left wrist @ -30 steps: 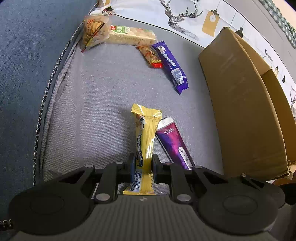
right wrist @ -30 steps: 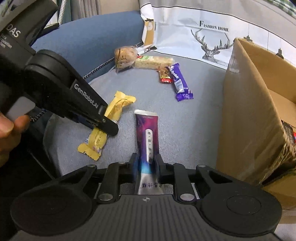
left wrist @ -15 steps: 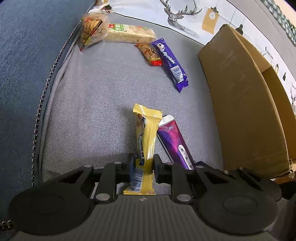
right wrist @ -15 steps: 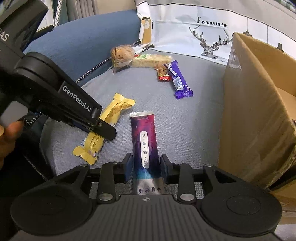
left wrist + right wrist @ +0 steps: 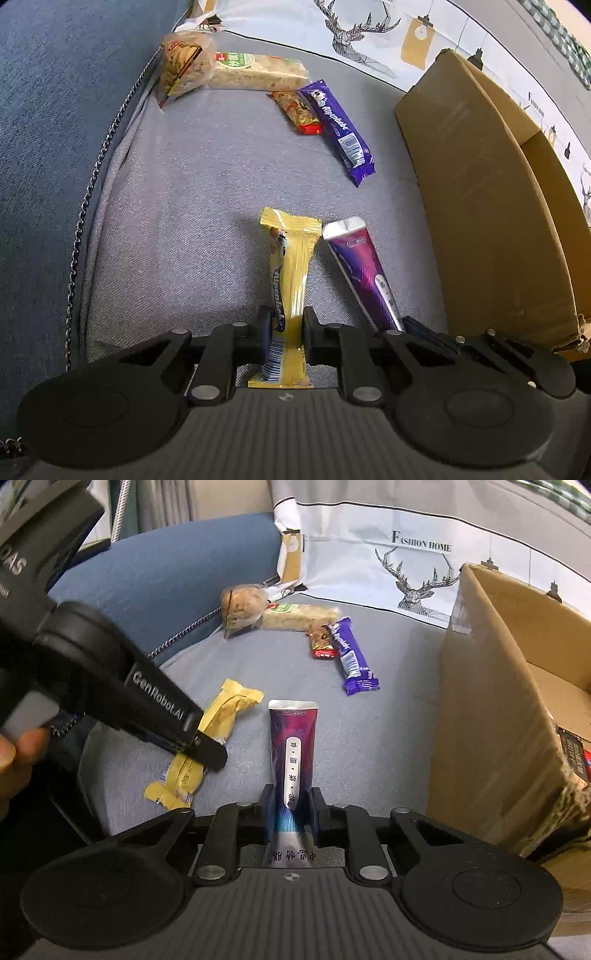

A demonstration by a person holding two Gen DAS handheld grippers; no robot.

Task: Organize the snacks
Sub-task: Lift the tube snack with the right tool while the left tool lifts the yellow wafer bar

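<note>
My left gripper [image 5: 284,325] is shut on a yellow snack bar [image 5: 290,269] over the grey sofa cushion [image 5: 177,229]. It also shows in the right wrist view [image 5: 207,753], with the yellow bar [image 5: 221,716] in it. My right gripper [image 5: 291,805] is shut on a purple snack pack [image 5: 292,746], which lies just right of the yellow bar in the left wrist view [image 5: 360,266]. A brown cardboard box [image 5: 495,701] stands open on the right, close to both grippers.
At the back of the cushion lie a round cookie pack [image 5: 184,70], a long wafer pack [image 5: 258,72], a small red-ended bar [image 5: 297,110] and a purple Alpenliebe bar [image 5: 338,127]. A blue armrest [image 5: 48,110] rises on the left. A deer-print cloth [image 5: 388,554] covers the backrest.
My right gripper's jaws opened slightly half a second ago and have closed on the purple pack again. Both grippers have lifted a little with their snacks.
</note>
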